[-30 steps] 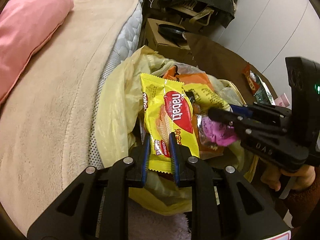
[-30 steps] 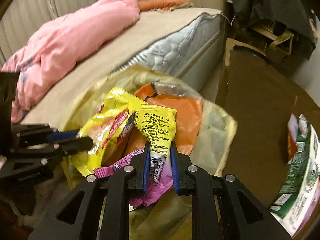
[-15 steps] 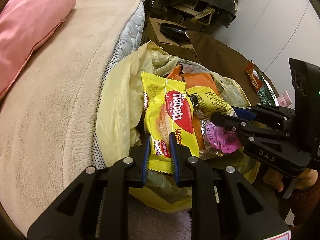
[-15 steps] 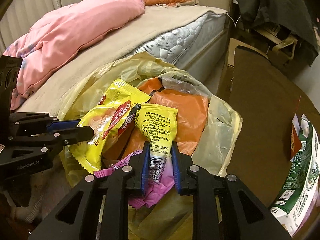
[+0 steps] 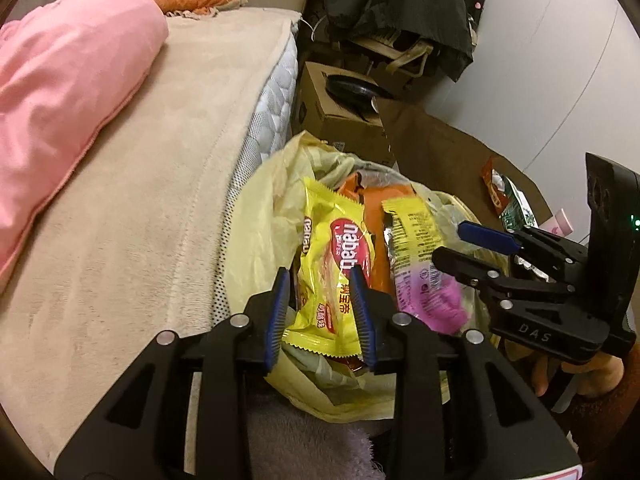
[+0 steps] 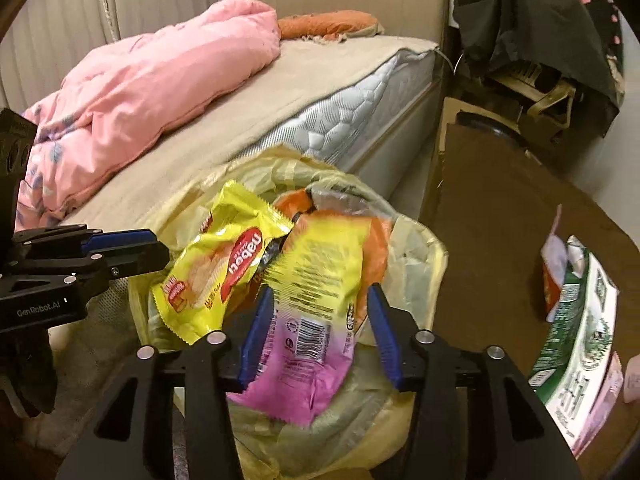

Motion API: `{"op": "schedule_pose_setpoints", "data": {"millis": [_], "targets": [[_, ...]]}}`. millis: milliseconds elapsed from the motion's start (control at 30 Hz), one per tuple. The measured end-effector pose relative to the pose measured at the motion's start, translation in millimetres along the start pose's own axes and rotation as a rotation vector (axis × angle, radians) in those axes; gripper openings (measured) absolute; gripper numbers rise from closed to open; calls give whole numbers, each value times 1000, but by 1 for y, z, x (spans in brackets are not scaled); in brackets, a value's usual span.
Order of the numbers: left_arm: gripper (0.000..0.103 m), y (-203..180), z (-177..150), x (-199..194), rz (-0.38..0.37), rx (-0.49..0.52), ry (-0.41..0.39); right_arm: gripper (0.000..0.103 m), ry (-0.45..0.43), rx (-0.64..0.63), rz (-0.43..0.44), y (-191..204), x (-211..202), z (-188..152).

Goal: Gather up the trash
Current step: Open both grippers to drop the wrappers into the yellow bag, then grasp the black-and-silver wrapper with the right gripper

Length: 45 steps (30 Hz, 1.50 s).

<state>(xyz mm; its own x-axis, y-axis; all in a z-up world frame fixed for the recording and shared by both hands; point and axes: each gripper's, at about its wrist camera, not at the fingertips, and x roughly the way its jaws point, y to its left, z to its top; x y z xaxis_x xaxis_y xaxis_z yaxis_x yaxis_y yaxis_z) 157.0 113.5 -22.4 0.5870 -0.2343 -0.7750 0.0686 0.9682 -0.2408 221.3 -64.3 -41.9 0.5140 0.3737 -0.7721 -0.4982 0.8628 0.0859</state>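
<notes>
Both tongs, left tongs and right tongs, are just opening, releasing wafer packet and yellow-pink wrapper over the yellow bag.

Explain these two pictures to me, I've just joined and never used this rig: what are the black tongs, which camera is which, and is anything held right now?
No robot arm here: a person holds a hand gripper in each hand, and each carries a fisheye camera looking along its two fingers.

One picture comes from the left gripper, with the right gripper in sight at its edge. The other comes from the right gripper.

Below both sits a yellow trash bag beside the bed.

Both sets of jaws have just been opening. The yellow wafer wrapper lies between the left pads and the yellow and pink wrapper between the right ones, neither pressed: both are released over the bag.
</notes>
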Motion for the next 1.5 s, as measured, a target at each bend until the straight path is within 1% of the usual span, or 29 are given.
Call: {"op": "schedule_pose_setpoints", "data": {"millis": [133, 267, 400, 433, 500, 567, 633, 733, 900, 1000, 1067, 1167, 1300, 1367, 1433, 1500], "targets": [[30, -10, 2, -12, 10, 14, -24, 53, -37, 22, 0, -7, -20, -1], [32, -33, 5, -25, 10, 53, -69, 53, -91, 56, -22, -21, -51, -8], [35, -60, 5, -34, -16, 93, -120, 55, -169, 109, -74, -46, -90, -23], [35, -70, 5, -36, -24, 104, -135, 60, -187, 120, -94, -52, -100, -28], [36, -91, 2, -36, -37, 134, -161, 64, -237, 137, -135, -67, -121, -39], [36, -110, -2, -33, -44, 168, -172, 64, -278, 150, -165, -82, -141, -52], [36, -128, -5, -28, -60, 197, -166, 64, -287, 164, -188, -96, -156, -63], [36, -154, -10, -19, -91, 226, -142, 64, -264, 183, -225, -118, -175, -81], [36, -189, -16, -5, -130, 260, -114, 64, -237, 213, -314, -154, -200, -114], [36, -209, -18, 4, -146, 289, -103, 64, -212, 270, -306, -174, -205, -133], [36, -215, -17, 7, -155, 296, -99, 64, -200, 296, -304, -185, -207, -145], [36, -223, -16, 12, -162, 299, -101, 64, -174, 303, -345, -192, -203, -156], [36, -226, -11, 22, -143, 280, -98, 64, -160, 299, -375, -190, -194, -160], [36, -225, -9, 28, -135, 265, -91, 64, -150, 302, -355, -188, -188, -162], [36, -222, -10, 32, -133, 259, -82, 64, -129, 300, -283, -184, -180, -164], [36, -220, -10, 36, -133, 258, -69, 64, -109, 270, -217, -175, -172, -163]]}}
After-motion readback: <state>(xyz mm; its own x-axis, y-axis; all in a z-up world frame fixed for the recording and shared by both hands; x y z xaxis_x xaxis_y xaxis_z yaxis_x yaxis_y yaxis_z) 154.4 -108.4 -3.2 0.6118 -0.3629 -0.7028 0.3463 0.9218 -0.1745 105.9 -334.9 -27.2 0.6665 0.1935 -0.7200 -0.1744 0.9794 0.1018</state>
